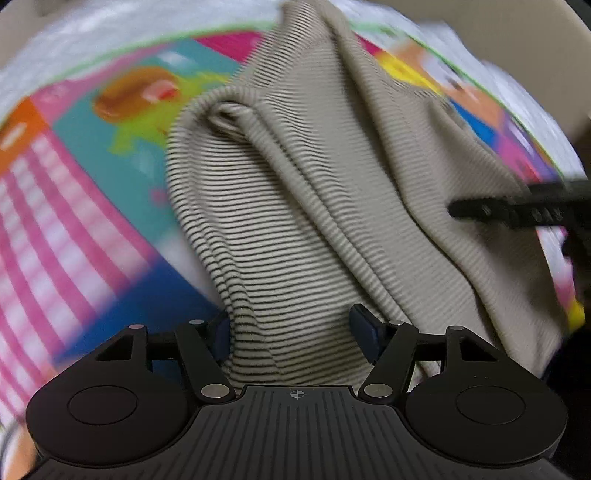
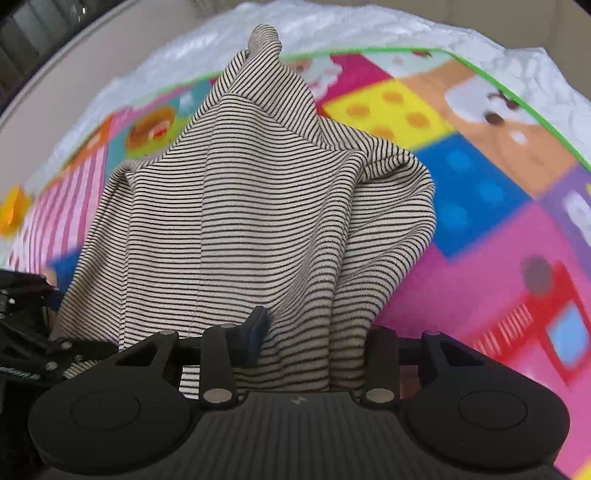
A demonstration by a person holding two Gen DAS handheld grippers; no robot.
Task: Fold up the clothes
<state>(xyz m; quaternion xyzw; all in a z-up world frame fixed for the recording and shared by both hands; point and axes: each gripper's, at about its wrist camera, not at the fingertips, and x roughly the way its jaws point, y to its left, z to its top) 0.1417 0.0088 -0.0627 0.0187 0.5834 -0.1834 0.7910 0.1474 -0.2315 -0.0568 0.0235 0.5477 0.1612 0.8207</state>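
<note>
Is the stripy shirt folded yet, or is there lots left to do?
Not folded yet. The striped shirt is bunched and draped, lifted off the colourful play mat. In hand: the left hand-held gripper and the right hand-held gripper each have cloth between their fingers. Left to do: lay it flat, smooth it, then make the folds.

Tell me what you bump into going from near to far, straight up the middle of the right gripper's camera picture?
Right gripper, with striped cloth between its fingers → striped garment, draped up to a peak → colourful play mat with its green edge → fluffy white cover beyond it.
</note>
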